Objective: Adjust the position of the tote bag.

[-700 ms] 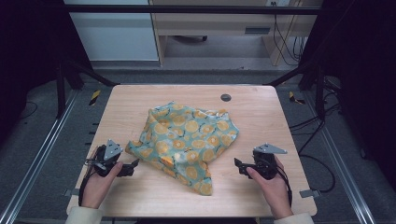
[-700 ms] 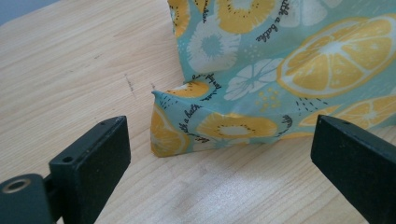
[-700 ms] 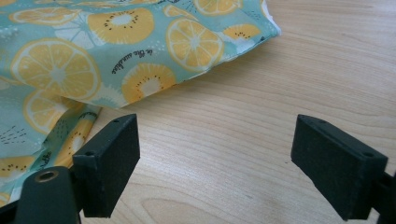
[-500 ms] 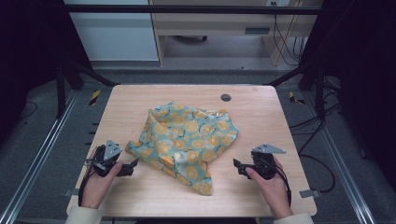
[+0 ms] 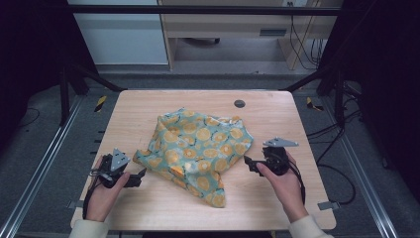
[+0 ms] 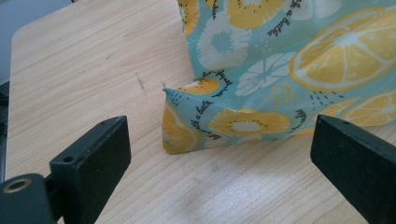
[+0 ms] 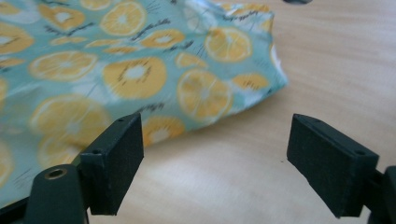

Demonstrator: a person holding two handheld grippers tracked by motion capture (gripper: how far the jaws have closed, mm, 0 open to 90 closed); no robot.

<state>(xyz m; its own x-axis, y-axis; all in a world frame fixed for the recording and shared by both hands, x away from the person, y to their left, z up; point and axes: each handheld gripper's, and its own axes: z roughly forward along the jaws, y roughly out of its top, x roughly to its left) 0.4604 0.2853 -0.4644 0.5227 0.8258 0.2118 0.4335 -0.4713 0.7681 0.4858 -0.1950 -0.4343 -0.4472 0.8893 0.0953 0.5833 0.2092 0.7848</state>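
**Wooden table, crumpled cloth, two grippers ready at its edges**

Pale wood fills the middle of the high view, a table [image 5: 148, 109] set on a dark floor with metal rails running down both sides of the frame. At its centre lies the cloth [image 5: 198, 148], teal with orange slices printed on it, bunched and folded over itself rather than spread flat. One tail of it trails toward the lower middle of the frame, and a folded corner points to the lower left.

That corner is where the left gripper [image 5: 138, 177] waits. In the left gripper view the cloth [image 6: 280, 70] fills the upper right, and its folded corner sits on the wood between the two black jaws, which stand wide apart and touch nothing. The placement reads as a line-up: jaws level with the table, corner straight ahead, so a short push forward would likely bring the fabric between them.

At the right of the high view, the right gripper [image 5: 250, 163] points at the cloth's right edge from just beside it. In the right gripper view its jaws are likewise spread, with bare wood between them and the cloth [image 7: 140, 70] lying across the upper left, its rounded edge near the left jaw but apart from it. Nothing is held by either tool.

Farther out, a small dark round disc [image 5: 239, 103] sits near the table's top edge, well apart from the cloth.
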